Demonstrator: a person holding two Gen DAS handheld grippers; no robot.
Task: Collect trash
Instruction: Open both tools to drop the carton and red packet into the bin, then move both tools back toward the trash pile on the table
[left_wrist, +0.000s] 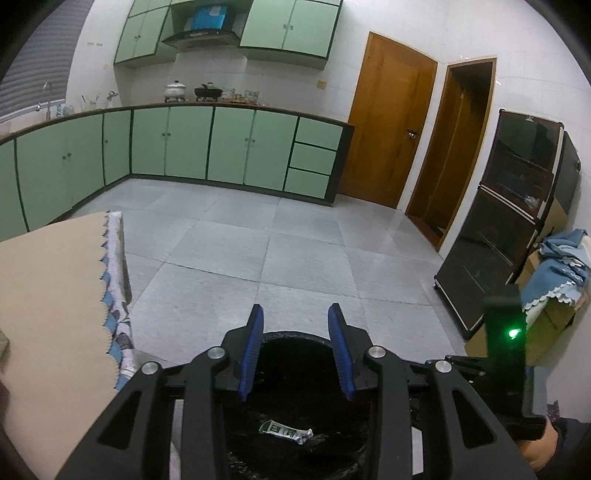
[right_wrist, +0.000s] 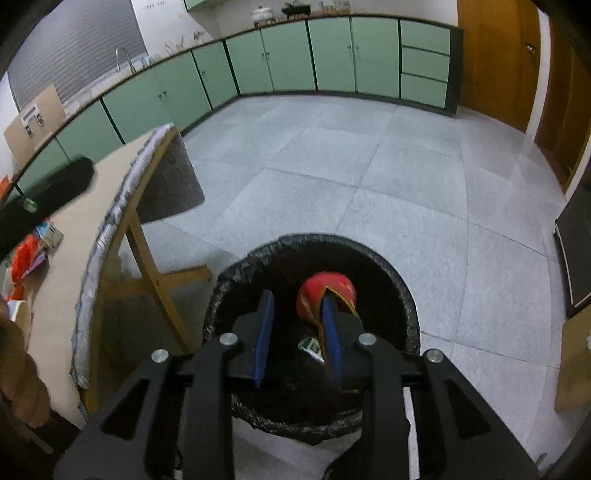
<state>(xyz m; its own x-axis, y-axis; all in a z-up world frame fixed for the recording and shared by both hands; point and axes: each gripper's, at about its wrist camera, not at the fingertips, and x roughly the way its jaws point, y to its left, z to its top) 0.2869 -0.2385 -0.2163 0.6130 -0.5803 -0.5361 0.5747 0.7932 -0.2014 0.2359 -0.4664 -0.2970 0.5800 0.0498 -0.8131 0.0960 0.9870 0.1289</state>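
A round bin lined with a black bag stands on the floor beside the table. My right gripper hangs over it, jaws apart. A red wrapper clings to the tip of the right finger and is not pinched. A small green-and-white wrapper lies deep in the bin. My left gripper is open above the same bin, with nothing between its blue pads. The green-and-white wrapper shows on the bag's bottom below it.
A table with a beige cloth and wooden legs stands left of the bin, with red and orange wrappers on it. Green cabinets line the far walls. A dark glass cabinet and a cardboard box with blue cloth stand right.
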